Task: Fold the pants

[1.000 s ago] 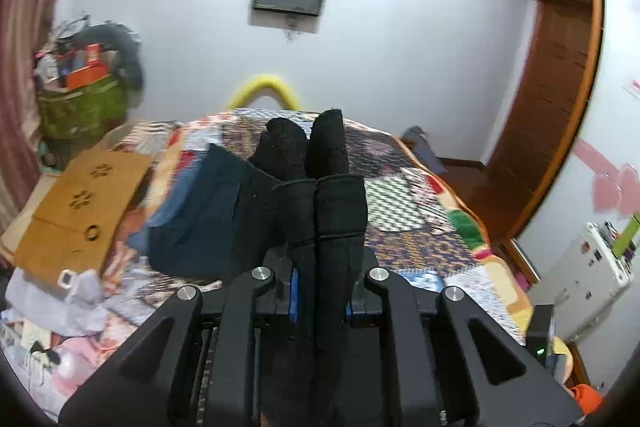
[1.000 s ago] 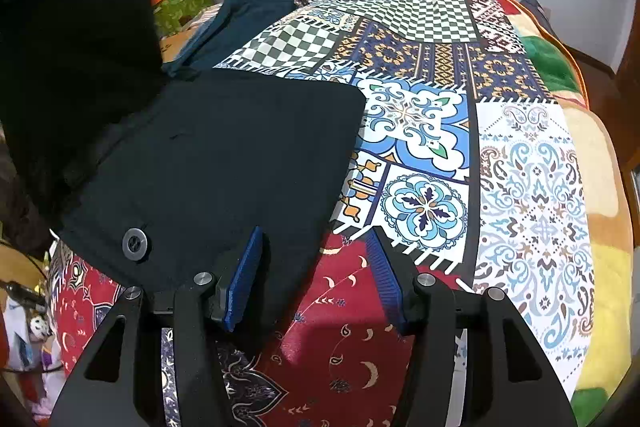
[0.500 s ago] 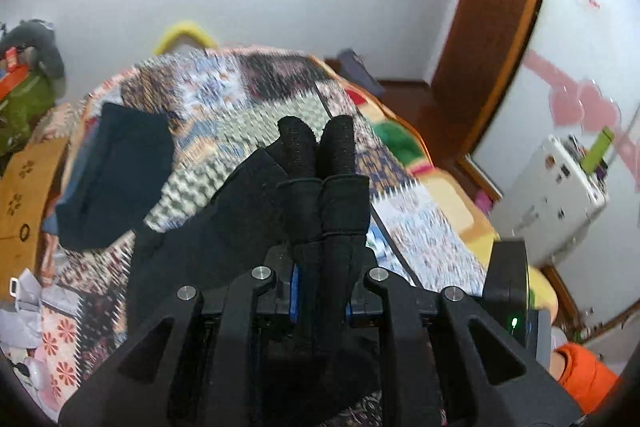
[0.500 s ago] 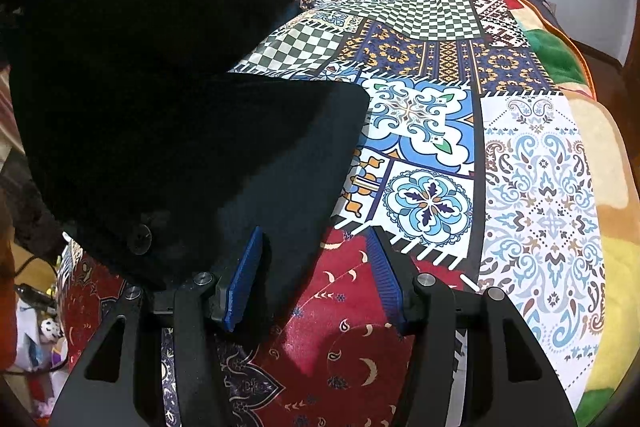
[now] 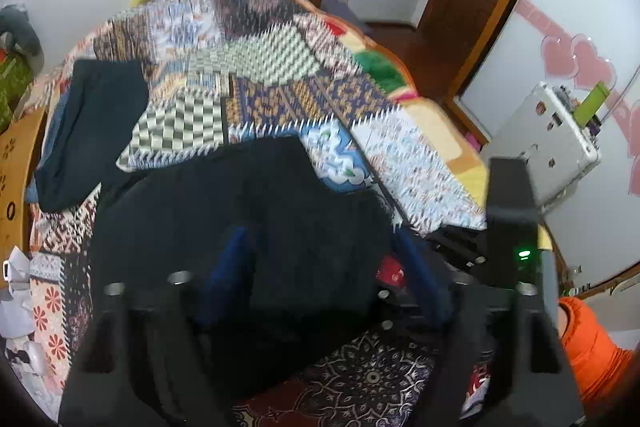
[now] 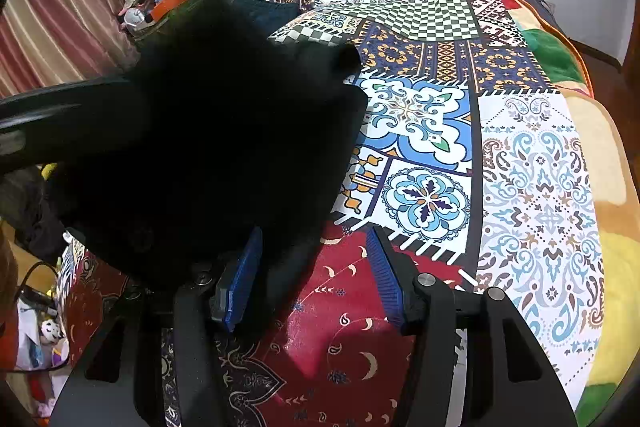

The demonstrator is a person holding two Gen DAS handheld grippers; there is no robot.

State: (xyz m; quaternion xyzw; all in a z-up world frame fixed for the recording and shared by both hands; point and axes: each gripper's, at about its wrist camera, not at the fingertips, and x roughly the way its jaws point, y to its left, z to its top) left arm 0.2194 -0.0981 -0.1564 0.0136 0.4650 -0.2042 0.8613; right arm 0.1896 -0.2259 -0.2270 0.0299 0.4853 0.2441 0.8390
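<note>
1. Pants (image 5: 248,211), black, are lying on the patchwork bedspread (image 5: 280,75) in my left wrist view; my left gripper (image 5: 320,267) is hanging spread wide over them, holding nothing.
2. Right wrist view: my right gripper (image 6: 316,259) is gaping too, its left pad (image 6: 244,275) touching the pants' (image 6: 224,147) edge.

1. Your black pants (image 6: 224,147) lie bunched in a folded heap on the near left part of the bed
2. The top layer's edge reaches the blue-and-white tile, with dark folds hiding the detail
</note>
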